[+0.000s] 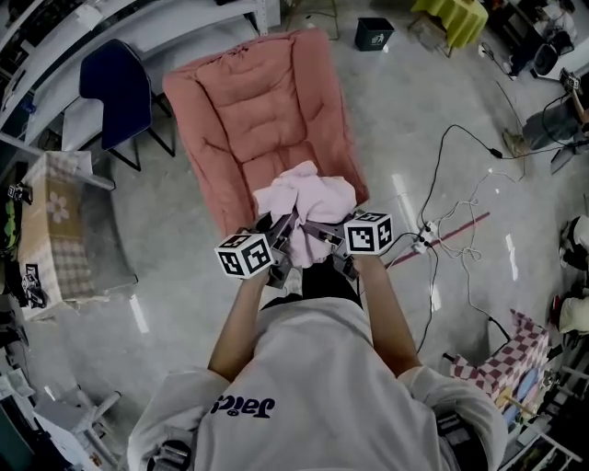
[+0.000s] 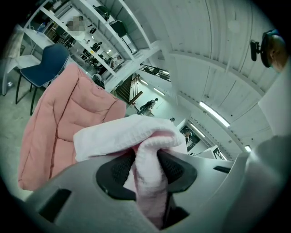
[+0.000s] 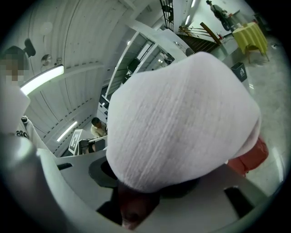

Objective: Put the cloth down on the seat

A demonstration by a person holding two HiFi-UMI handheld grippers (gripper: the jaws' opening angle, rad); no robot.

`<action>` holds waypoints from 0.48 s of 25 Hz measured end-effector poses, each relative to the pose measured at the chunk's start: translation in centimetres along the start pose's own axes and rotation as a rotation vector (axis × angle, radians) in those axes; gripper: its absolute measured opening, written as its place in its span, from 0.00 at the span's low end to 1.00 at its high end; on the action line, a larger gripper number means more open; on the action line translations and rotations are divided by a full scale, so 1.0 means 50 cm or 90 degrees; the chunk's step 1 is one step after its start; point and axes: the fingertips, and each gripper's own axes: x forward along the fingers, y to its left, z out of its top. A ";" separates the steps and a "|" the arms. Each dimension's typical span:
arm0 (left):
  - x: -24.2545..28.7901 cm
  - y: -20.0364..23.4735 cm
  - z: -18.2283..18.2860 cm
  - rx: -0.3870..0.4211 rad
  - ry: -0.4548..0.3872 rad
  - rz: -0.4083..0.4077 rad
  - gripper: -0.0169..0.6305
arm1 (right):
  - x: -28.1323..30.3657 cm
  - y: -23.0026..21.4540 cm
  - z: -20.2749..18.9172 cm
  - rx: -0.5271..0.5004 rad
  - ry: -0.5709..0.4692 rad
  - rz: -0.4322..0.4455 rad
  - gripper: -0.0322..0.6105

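Observation:
A pale pink cloth (image 1: 304,198) is bunched up over the front edge of the pink padded seat (image 1: 267,110). Both grippers hold it from the near side. My left gripper (image 1: 281,235) is shut on a fold of the cloth (image 2: 122,134): in the left gripper view the fold is squeezed between the black pads (image 2: 116,170), and the seat (image 2: 59,123) rises behind at the left. My right gripper (image 1: 322,235) grips the other side. In the right gripper view the cloth (image 3: 182,118) bulges over the jaws and hides most of the right gripper (image 3: 150,182), with a fold running down between them.
A blue chair (image 1: 115,87) stands left of the seat, by a white bench. A box with a checked cover (image 1: 55,225) sits at the far left. Cables (image 1: 460,230) trail over the floor on the right. A black bin (image 1: 373,34) and a yellow-covered table (image 1: 451,18) stand beyond.

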 end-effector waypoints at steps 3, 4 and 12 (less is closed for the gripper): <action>0.053 0.055 0.011 -0.018 0.012 0.027 0.24 | 0.035 -0.063 0.024 0.004 0.028 -0.007 0.37; 0.071 0.073 0.013 -0.023 0.016 0.037 0.23 | 0.045 -0.085 0.031 0.006 0.035 -0.008 0.37; 0.240 0.249 0.029 -0.069 0.036 0.110 0.23 | 0.149 -0.301 0.093 -0.003 0.085 -0.060 0.37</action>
